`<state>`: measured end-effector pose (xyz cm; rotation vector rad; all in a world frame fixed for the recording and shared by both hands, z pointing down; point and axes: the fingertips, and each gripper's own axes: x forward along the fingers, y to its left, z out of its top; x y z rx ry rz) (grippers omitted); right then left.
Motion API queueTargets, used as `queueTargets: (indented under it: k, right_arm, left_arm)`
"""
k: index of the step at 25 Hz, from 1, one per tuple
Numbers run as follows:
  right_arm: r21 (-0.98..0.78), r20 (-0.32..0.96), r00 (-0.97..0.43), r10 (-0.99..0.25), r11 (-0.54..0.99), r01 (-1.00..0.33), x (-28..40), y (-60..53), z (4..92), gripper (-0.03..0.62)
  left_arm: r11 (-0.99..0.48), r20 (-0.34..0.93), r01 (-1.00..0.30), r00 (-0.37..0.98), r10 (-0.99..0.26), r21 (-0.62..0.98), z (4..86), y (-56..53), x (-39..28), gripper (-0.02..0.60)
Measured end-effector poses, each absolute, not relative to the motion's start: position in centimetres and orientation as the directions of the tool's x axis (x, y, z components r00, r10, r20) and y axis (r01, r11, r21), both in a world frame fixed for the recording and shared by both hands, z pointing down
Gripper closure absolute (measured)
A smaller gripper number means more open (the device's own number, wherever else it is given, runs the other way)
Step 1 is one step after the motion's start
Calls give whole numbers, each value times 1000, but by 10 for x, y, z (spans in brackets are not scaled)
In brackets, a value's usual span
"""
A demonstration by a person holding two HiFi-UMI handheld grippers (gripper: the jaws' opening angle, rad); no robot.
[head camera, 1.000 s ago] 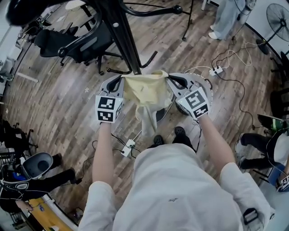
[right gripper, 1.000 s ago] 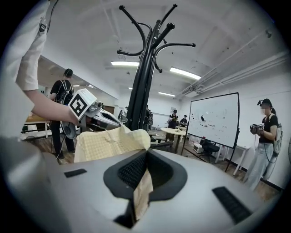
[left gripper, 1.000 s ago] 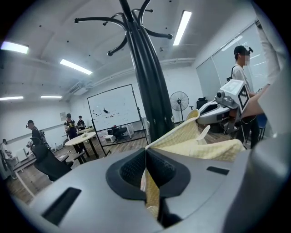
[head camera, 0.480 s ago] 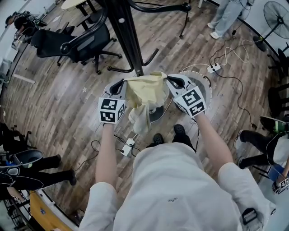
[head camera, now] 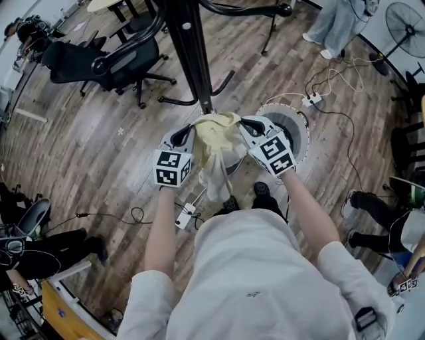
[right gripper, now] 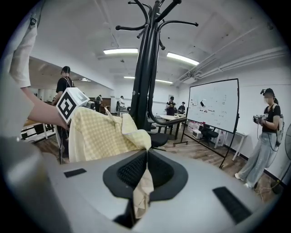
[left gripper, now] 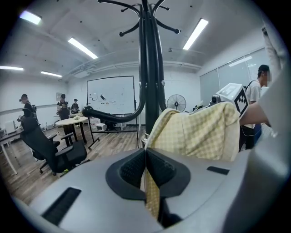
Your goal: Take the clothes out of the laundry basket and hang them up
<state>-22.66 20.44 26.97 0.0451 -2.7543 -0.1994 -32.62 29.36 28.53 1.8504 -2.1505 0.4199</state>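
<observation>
A pale yellow checked garment (head camera: 216,136) is stretched between my two grippers just in front of the black coat stand (head camera: 192,60). My left gripper (head camera: 189,133) is shut on one edge, and the cloth (left gripper: 195,132) runs down through its closed pads (left gripper: 136,166). My right gripper (head camera: 247,125) pinches the other edge; its jaws have just been opening slightly, with a fold of the fabric (right gripper: 102,134) still caught between the pads (right gripper: 134,170). The round white laundry basket (head camera: 300,129) stands on the floor behind the right gripper. A tail of the garment hangs down between my hands.
The coat stand's pole (left gripper: 150,68) (right gripper: 145,68) rises close ahead, its hooks above. A black office chair (head camera: 116,63) stands left of it. A power strip (head camera: 184,216) and cables lie on the wooden floor. A person (head camera: 335,26) and a fan (head camera: 405,20) are at the far right.
Both grippers have sunk and drawn closer together with the garment, which now bunches more between them. The view has shifted slightly towards the coat stand's base.
</observation>
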Motion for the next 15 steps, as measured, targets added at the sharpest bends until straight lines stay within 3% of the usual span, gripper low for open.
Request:
queueTargets:
  k: [9, 15]
  right_arm:
    - [135, 399, -916, -47, 991, 8, -225, 209, 278, 562]
    - [119, 390, -919, -57, 993, -12, -224, 213, 276, 521]
  left_arm:
    - [129, 385, -992, -117, -915, 6, 291, 289, -314, 557]
    - [98, 385, -995, -84, -919, 18, 290, 293, -311, 555]
